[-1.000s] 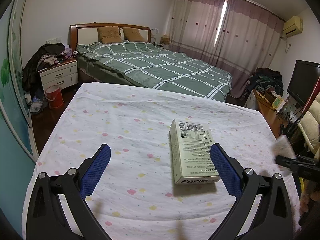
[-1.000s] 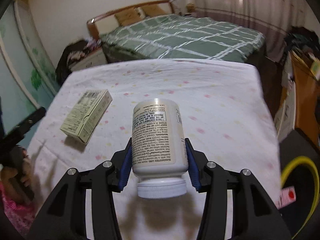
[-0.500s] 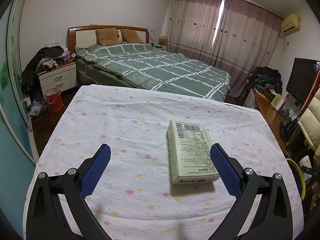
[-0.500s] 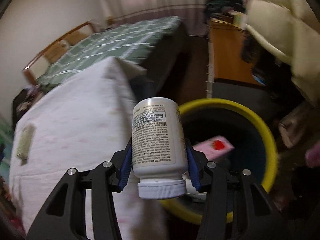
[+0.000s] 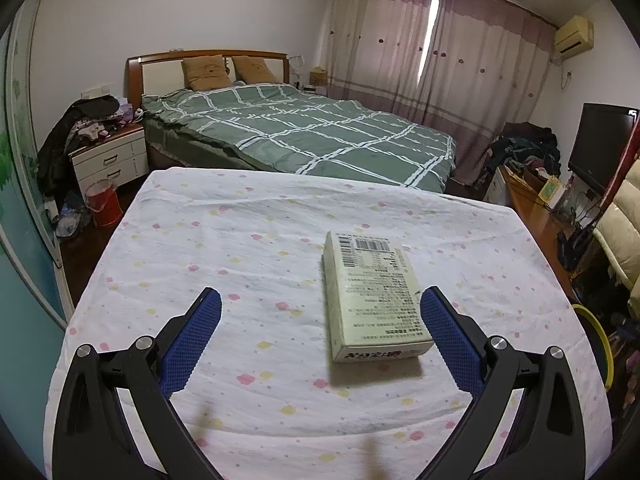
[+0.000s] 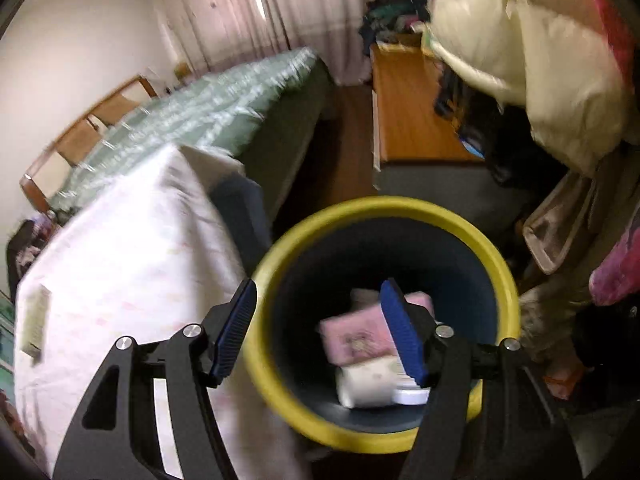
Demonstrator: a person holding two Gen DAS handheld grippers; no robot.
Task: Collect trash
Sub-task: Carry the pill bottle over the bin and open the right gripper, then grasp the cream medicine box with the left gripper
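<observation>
Yellow-rimmed bin [image 6: 280, 392] stands on the floor just past the desk's [image 6: 120, 248] edge, holding a white bottle [image 6: 364, 388] and a pink packet [image 6: 356, 340]. Above it the right gripper [image 6: 320, 332] is opening, nothing between its pads. The left gripper [image 5: 320, 340] hangs wide open and empty over the desk's near edge, a pale green box [image 5: 372, 300] lying flat just inside its right pad.
</observation>
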